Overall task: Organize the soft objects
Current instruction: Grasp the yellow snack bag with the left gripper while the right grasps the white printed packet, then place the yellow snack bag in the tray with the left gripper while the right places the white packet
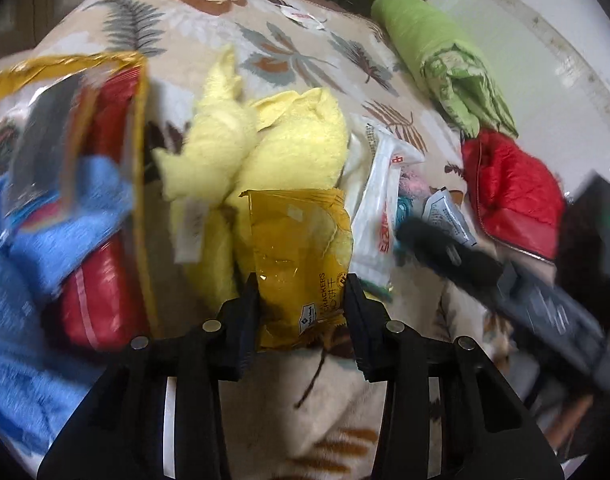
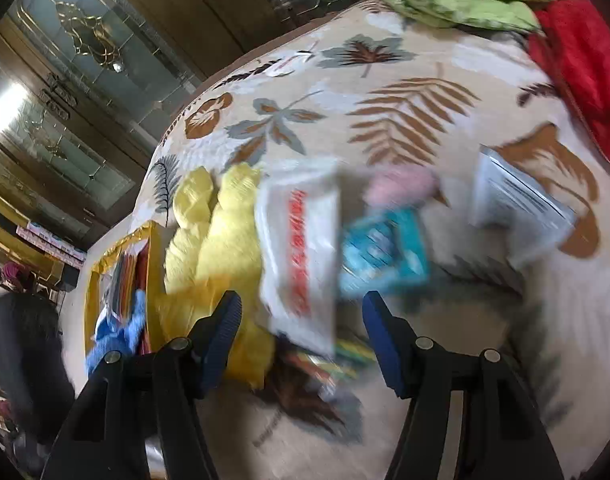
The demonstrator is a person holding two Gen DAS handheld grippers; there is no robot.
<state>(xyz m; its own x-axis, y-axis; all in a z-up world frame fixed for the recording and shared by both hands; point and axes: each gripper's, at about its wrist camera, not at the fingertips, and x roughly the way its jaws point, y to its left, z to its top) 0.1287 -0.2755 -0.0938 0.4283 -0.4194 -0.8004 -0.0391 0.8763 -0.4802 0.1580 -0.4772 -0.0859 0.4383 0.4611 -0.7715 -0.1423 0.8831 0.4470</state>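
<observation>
From my left wrist: my left claw (image 1: 303,286) is closed on a yellow cracker packet (image 1: 301,256), held above the leaf-print blanket (image 1: 265,44), just in front of the yellow towel (image 1: 265,140).

From my right wrist: my right claw (image 2: 303,308) gapes wide, empty, above a white packet (image 2: 301,248) beside the towel (image 2: 221,240).

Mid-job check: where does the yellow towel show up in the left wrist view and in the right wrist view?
Left wrist: yellow towel at centre, just beyond the cracker packet in the left gripper.
Right wrist: yellow towel left of centre, ahead of the open right gripper.
Shared landmark: white packet with red print beside it.
</observation>
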